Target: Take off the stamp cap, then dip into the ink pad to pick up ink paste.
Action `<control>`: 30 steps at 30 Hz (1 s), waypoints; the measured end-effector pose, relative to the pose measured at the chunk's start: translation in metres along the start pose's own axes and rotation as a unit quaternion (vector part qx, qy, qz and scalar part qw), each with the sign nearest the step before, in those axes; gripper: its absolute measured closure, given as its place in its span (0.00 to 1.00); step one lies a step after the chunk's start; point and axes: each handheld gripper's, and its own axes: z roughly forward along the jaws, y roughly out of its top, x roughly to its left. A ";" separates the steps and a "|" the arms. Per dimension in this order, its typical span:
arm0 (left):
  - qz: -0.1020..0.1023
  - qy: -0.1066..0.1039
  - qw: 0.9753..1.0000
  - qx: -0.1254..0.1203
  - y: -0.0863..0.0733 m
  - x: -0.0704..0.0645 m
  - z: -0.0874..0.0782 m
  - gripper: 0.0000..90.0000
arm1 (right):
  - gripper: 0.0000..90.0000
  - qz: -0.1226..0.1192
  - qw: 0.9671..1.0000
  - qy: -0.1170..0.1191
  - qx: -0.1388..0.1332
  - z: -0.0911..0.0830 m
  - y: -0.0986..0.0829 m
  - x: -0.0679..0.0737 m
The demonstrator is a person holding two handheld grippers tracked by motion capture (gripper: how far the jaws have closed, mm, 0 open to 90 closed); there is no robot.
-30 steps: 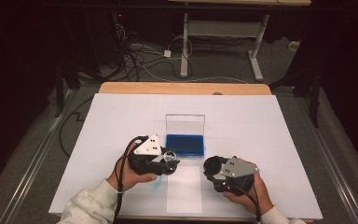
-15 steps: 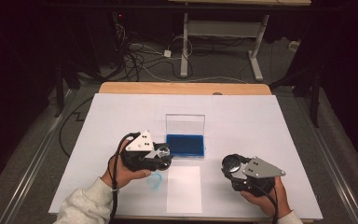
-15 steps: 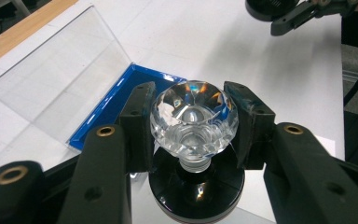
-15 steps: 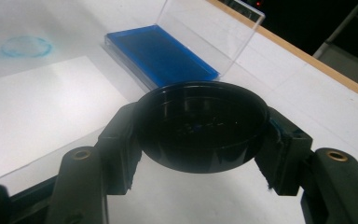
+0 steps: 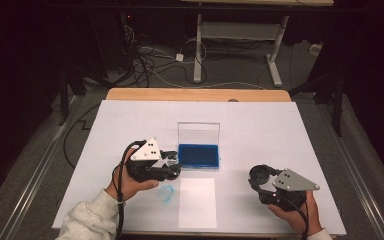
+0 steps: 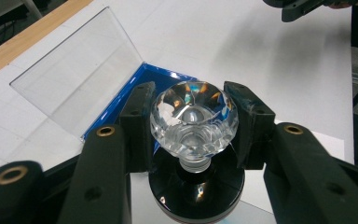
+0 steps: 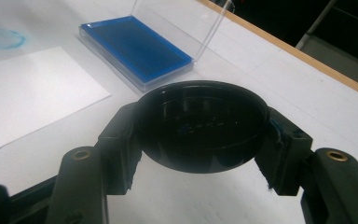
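Black plastic fills your right claw [image 7: 200, 135]: it pinches a round black cap [image 7: 200, 126], open side up, held above the white table [image 5: 300, 130] at its near right. Your left claw [image 6: 191, 126] is pressed on a faceted glass stamp [image 6: 193, 119] with a black base, just short of the blue ink pad [image 5: 198, 155]. Between the claws lies a white paper sheet [image 5: 197, 202], with a blue print [image 5: 166, 193] beside it. Behind the pad, its clear lid [image 5: 198, 133] stands upright.
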 end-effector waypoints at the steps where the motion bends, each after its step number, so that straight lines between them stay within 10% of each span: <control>1: -0.001 -0.001 1.000 -0.001 0.000 0.001 0.000 0.61 | 0.43 0.003 1.000 -0.001 0.001 0.000 -0.001 -0.002; 30: -0.014 0.007 1.000 -0.009 -0.003 0.010 -0.007 0.61 | 0.43 0.003 1.000 0.004 0.015 0.007 -0.005 -0.001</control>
